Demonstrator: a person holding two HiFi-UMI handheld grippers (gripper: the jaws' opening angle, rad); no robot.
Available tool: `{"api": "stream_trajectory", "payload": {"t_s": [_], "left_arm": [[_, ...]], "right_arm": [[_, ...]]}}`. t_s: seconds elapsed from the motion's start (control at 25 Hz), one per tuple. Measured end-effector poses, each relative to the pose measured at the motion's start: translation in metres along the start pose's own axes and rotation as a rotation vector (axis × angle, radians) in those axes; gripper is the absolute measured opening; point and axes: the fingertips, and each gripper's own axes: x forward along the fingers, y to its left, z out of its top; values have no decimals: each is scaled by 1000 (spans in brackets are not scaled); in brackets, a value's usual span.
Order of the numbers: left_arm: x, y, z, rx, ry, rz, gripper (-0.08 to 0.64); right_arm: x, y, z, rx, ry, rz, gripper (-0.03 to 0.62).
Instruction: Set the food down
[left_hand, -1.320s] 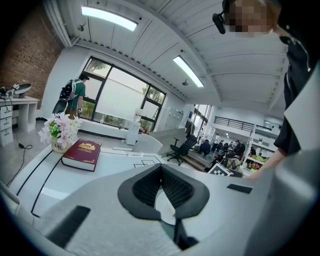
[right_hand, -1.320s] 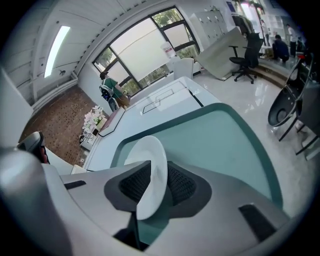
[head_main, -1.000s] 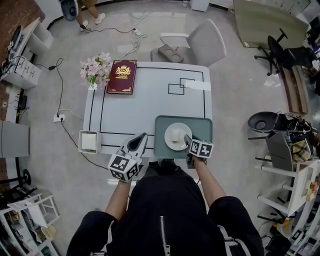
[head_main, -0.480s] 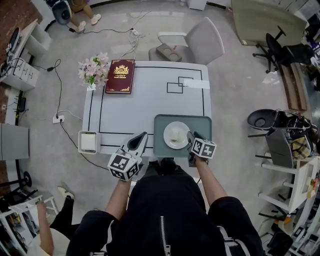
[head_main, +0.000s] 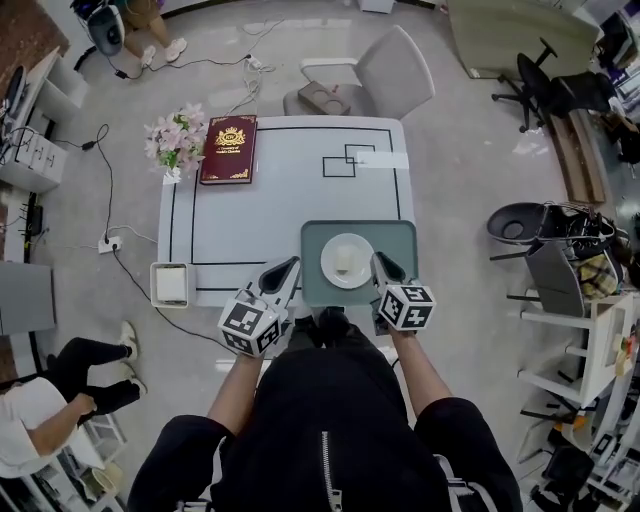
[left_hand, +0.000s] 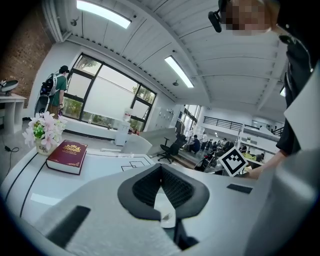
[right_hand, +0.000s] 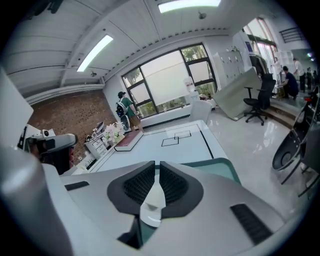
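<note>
**Food on its plate, both grippers empty**

On the left of the smooth white, black-lined table, pink flowers stand beside a dark red, gilt-stamped book. The left gripper has its ribbed black pads pressed together on nothing. A pale block of food lies on a round white plate on a rounded green tray. The right gripper, just beside the plate, has just been closing. A thin slit shows between its pads, with nothing in it.

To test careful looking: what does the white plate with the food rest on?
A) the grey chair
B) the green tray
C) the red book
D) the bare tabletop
B: in the head view the white plate sits inside the green tray, which lies at the near edge of the table.
</note>
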Motion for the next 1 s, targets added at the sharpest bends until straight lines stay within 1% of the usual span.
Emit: {"api": "stream_trajectory", "payload": {"t_s": [0.12,0.28,0.44,0.68,0.88,1.0], "left_arm": [[-1,-8,-1,16,2,-27,5],[-5,-17,-1,50,-6,-52,5],[-8,-23,-5,62,1,-80,5],[-13,-34,-2,81,-27,-83,5],[-19,-41,-5,90,-26,-61,5],[-25,-46,-6,74,-37,-36,5]], "right_arm": [[-15,22,8,-67,-50,22,25],[-36,47,16,-177,-99,15,17],[-55,68,24,-237,-159,1,9],[-80,87,36,-250,-244,1,9],[-93,93,34,-246,-280,18,9],[-101,95,32,-257,-285,30,9]]}}
